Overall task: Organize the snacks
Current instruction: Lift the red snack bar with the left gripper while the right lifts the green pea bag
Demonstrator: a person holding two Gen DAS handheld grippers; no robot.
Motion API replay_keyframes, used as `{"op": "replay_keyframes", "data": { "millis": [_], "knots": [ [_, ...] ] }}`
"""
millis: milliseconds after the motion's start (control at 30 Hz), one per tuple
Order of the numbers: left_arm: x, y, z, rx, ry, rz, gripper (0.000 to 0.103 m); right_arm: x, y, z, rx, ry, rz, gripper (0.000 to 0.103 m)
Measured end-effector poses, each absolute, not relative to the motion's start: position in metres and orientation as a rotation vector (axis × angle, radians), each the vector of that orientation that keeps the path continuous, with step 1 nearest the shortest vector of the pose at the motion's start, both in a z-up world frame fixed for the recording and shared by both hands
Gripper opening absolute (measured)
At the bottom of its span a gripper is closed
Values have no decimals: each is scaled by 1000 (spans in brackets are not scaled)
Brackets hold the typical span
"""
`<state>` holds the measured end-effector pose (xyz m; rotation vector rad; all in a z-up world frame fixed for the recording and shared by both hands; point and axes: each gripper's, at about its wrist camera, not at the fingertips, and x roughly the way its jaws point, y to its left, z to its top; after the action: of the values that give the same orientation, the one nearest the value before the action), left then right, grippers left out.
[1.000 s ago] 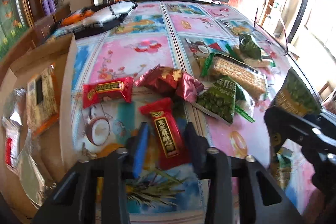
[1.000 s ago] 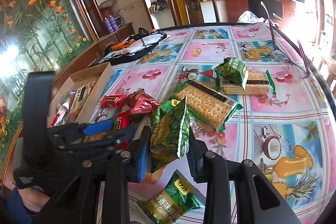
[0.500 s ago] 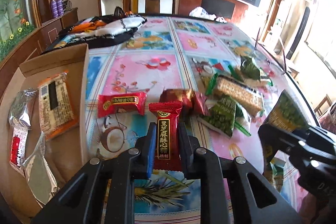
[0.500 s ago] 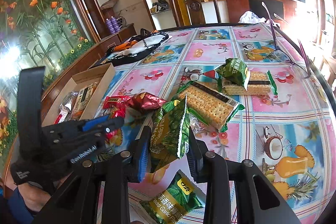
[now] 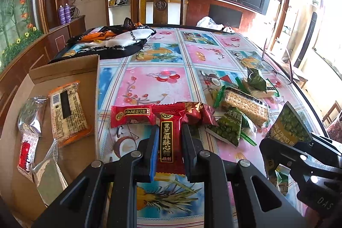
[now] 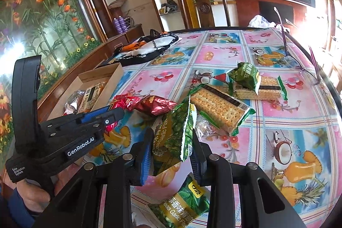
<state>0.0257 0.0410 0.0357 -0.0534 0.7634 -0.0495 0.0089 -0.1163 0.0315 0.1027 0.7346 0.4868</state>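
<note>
Right now your left hand-held gripper [image 5: 167,143] is pinching a long red candy bar [image 5: 168,138] between its pads, the wrapper standing lengthwise in the grip and, by the look of it, lifted clear of the desk [image 5: 162,61]; your right hand-held gripper [image 6: 171,146] is clamped on a green pea packet [image 6: 174,138], held edge-up above the cloth; so both hands are loaded, and I judge the step in hand to be the carry, not the pick; just beyond the left fingers lie a second red candy bar [image 5: 131,115] and a dark red foil sweet [image 5: 197,112], touching one another; further right sit another green pea packet [image 5: 232,128] and a cracker pack [image 5: 243,103], partly overlapping; from the right wrist view you can see one more pea packet [image 6: 183,204] lying flat under the held one, and a second cracker pack [image 6: 263,89] with a green packet [image 6: 245,74] leaning on it; the cardboard box [image 5: 68,69] stands at the left edge of the desk, already holding an orange-edged snack [image 5: 68,112] and a few silvery wrappers; the next move calls for swinging the left load over the box wall and letting go inside, low enough not to bounce; keep the right load well apart so the two tools do not knock together; watch that the pea packet does not slip, since it is gripped near one edge
</note>
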Motion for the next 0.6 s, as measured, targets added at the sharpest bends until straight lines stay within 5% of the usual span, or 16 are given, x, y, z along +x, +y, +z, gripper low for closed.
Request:
{"op": "replay_keyframes", "data": {
  "millis": [600],
  "knots": [
    [17,46,46,-57,715,-37,19,5,-109,30,72,709,499,34]
  ]
}}
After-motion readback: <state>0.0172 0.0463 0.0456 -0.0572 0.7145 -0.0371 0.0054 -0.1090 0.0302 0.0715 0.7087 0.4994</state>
